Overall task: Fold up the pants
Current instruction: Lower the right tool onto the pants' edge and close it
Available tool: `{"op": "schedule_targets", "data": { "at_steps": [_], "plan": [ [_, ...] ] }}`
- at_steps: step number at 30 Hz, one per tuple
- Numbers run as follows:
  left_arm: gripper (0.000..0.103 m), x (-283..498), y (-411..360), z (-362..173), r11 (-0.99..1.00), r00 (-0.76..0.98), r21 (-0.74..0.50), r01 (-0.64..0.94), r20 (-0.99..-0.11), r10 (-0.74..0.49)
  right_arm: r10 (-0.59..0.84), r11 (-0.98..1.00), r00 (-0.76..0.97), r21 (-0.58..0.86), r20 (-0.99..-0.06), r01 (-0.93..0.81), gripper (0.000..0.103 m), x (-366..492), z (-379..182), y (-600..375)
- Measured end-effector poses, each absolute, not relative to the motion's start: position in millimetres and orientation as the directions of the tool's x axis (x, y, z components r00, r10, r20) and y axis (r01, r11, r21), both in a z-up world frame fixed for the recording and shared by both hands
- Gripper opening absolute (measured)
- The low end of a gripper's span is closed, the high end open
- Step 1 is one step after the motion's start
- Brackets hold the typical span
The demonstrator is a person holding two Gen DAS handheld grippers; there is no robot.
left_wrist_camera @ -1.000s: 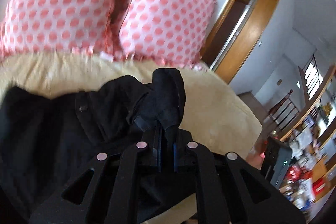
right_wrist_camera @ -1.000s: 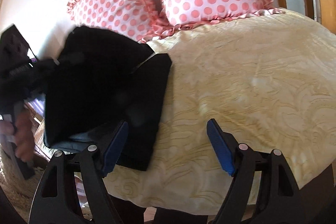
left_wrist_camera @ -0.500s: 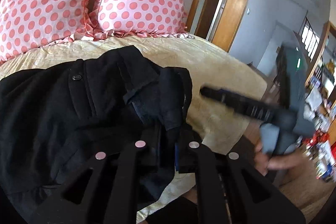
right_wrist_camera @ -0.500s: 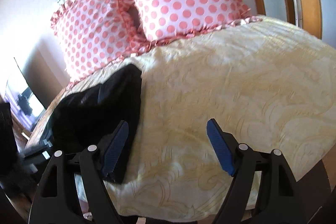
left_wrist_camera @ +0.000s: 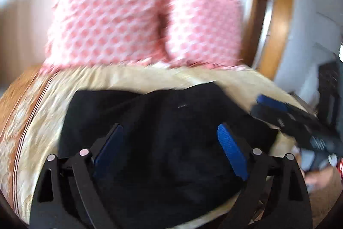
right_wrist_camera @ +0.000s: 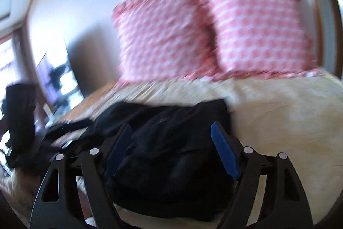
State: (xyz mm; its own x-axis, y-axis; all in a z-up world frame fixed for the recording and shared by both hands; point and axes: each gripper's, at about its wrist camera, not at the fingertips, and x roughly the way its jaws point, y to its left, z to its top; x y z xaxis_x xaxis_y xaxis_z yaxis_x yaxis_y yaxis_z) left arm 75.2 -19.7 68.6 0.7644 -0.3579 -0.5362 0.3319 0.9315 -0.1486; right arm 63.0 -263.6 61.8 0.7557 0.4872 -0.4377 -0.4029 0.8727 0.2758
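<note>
Black pants (left_wrist_camera: 167, 143) lie in a folded heap on the cream bedspread (left_wrist_camera: 150, 76) near the bed's front edge. My left gripper (left_wrist_camera: 169, 132) is open and empty, its blue pads spread just above the pants. The pants also show in the right wrist view (right_wrist_camera: 169, 151). My right gripper (right_wrist_camera: 171, 132) is open and empty, over the pants' right part. The right gripper also shows at the right of the left wrist view (left_wrist_camera: 276, 108). Both views are blurred by motion.
Two pink dotted pillows (left_wrist_camera: 120, 20) stand at the head of the bed, also in the right wrist view (right_wrist_camera: 253, 25). A wooden door frame (left_wrist_camera: 272, 20) is at the right. A dark screen (right_wrist_camera: 60, 74) stands left of the bed.
My left gripper has opened and let go of the pants, which now lie on the bed. Both grippers have swung to face the pants and the pillows.
</note>
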Motion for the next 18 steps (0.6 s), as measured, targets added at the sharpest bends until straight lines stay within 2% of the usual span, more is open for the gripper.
{"op": "schedule_targets", "data": {
  "at_steps": [2, 8, 11, 15, 18],
  "plan": [
    [0.090, 80, -10, 62, 0.944, 0.759, -0.158, 0.290, -0.563, -0.327, 0.504, 0.863, 0.734, 0.281, -0.454, -0.419, 0.078, 68, 55, -254],
    [0.090, 87, 3, 36, 0.952, 0.705, -0.167, 0.256, -0.642, -0.302, 0.428, 0.904, 0.695, 0.272, -0.578, -0.331, 0.079, 82, 31, -253],
    [0.090, 80, 5, 21, 0.950, 0.683, -0.165, 0.265, -0.664, -0.306, 0.381, 0.922, 0.684, 0.205, -0.621, -0.328, 0.079, 70, 19, -248],
    [0.090, 68, 5, 15, 0.951, 0.708, -0.142, 0.274, -0.640, -0.300, 0.345, 0.929, 0.686, 0.129, -0.641, -0.347, 0.079, 55, 17, -244],
    [0.094, 67, 1, 13, 0.951, 0.723, -0.115, 0.288, -0.625, -0.295, 0.402, 0.915, 0.687, 0.229, -0.605, -0.333, 0.079, 64, 36, -264]
  ]
}}
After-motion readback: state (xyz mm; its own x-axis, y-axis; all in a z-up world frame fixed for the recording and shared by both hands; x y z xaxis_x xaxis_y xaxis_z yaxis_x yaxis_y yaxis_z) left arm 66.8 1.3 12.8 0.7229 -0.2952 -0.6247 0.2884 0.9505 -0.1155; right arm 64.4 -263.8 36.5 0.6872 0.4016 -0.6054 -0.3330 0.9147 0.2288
